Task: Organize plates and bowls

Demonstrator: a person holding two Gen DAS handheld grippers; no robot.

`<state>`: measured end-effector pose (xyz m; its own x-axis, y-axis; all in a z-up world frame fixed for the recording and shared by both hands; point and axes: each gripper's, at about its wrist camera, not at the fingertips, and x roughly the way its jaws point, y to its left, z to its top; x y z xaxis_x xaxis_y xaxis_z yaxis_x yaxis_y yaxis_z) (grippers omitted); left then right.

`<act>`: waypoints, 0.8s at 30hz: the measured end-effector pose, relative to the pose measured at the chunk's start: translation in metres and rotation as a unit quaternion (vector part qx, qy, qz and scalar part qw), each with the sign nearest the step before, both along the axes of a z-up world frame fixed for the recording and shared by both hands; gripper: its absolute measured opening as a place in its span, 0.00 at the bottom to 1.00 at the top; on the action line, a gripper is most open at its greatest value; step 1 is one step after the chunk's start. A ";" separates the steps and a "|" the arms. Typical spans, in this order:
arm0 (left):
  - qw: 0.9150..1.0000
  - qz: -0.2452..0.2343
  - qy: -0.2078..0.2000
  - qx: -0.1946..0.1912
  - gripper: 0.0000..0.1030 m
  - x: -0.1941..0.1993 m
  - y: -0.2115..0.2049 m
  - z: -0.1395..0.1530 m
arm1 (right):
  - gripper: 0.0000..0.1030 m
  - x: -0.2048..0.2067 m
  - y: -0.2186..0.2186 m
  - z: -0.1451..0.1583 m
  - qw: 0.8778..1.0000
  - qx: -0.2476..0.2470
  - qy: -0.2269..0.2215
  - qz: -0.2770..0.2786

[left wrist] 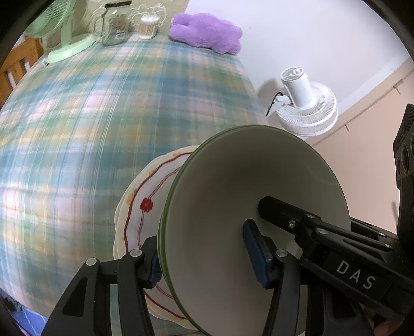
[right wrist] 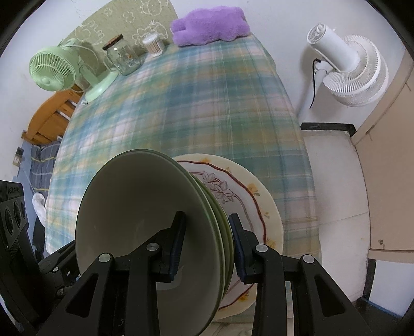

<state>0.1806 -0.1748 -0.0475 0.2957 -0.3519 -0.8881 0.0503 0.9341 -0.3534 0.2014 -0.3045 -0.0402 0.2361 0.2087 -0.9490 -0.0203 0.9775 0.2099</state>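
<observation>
A stack of green bowls (right wrist: pixel 145 206) stands tilted on its rim over a cream plate with a red wavy line and flowers (right wrist: pixel 248 204), near the table's front edge. My right gripper (right wrist: pixel 207 243) is shut on the stack's wall, one finger inside the top bowl and one outside. My left gripper (left wrist: pixel 207 256) is shut on the same stack (left wrist: pixel 233 186) from the opposite side, one finger inside and one outside. The plate (left wrist: pixel 134 206) lies flat under the bowls. The right gripper's finger (left wrist: pixel 284 214) shows inside the bowl in the left wrist view.
A plaid cloth covers the table (right wrist: pixel 181 103). At the far end stand a green desk fan (right wrist: pixel 51 69), a glass jar (right wrist: pixel 121 56), a cotton-swab box (right wrist: pixel 154 45) and a purple plush (right wrist: pixel 209 23). A white floor fan (right wrist: pixel 354 67) stands right of the table.
</observation>
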 end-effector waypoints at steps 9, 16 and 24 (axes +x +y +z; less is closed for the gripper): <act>1.000 0.014 -0.015 0.019 0.53 0.000 -0.006 0.002 | 0.36 0.006 -0.004 -0.006 1.000 0.009 -0.007 0.014; 0.998 0.022 -0.015 0.052 0.58 -0.005 -0.008 0.004 | 0.38 -0.001 -0.009 -0.006 1.000 0.017 -0.012 0.016; 0.995 0.009 -0.027 0.092 0.79 -0.014 -0.010 0.017 | 0.53 -0.010 -0.017 -0.002 1.000 0.008 -0.002 -0.005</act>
<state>0.1669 -0.1845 -0.0307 0.3487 -0.1797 -0.9199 0.0473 0.9836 -0.1742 0.1912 -0.3213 -0.0426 0.2421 0.2219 -0.9445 -0.0105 0.9740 0.2261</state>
